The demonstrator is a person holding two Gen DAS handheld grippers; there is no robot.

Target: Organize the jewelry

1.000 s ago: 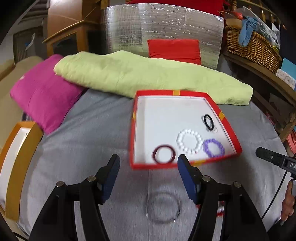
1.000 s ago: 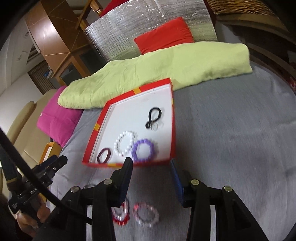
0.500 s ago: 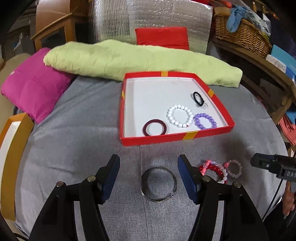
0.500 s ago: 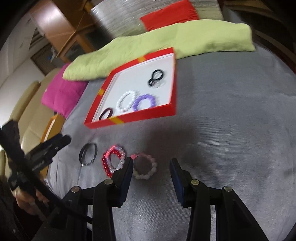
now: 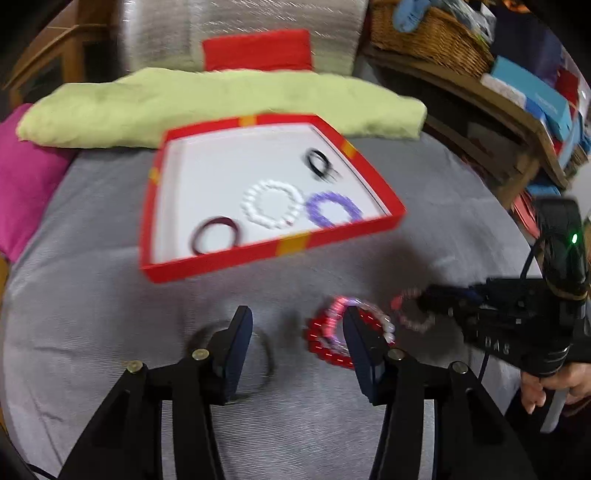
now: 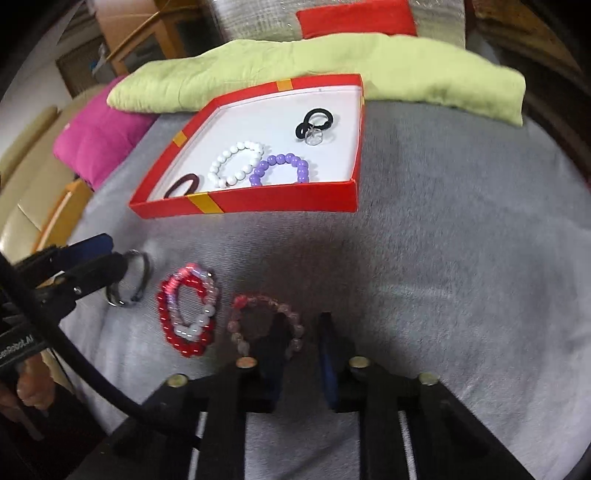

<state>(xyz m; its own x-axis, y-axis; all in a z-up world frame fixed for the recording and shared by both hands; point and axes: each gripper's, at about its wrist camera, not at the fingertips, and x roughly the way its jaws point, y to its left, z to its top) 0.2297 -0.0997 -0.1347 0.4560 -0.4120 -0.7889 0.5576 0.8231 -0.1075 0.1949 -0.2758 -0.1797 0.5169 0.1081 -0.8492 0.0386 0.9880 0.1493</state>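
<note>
A red box [image 6: 280, 201] [image 5: 229, 260] on the grey cloth holds a white bead bracelet [image 6: 236, 162], a purple one [image 6: 280, 168], a dark red bangle [image 6: 183, 186] and a black hair tie [image 6: 314, 123]. Outside it lie a metal bangle [image 6: 138, 280] [image 5: 264, 354], a red-and-pink bead bundle [image 6: 186, 312] [image 5: 332, 332] and a pale pink bead bracelet [image 6: 266, 325] [image 5: 413, 310]. My left gripper [image 5: 297, 334] is open, low over the bangle and the bundle. My right gripper [image 6: 303, 325] is open with a narrower gap, its left finger over the pink bracelet's right side.
A lime-green blanket [image 6: 314, 70] lies behind the box, with a magenta cushion [image 6: 99, 129] at the left and a red cushion [image 6: 358, 18] against a silver panel. A shelf with a wicker basket [image 5: 428, 33] stands at the right.
Both grippers have pulled back from the box and dropped toward the loose jewelry. The right gripper's fingers have narrowed over the pink bracelet; the left has shifted right over the bangle.
</note>
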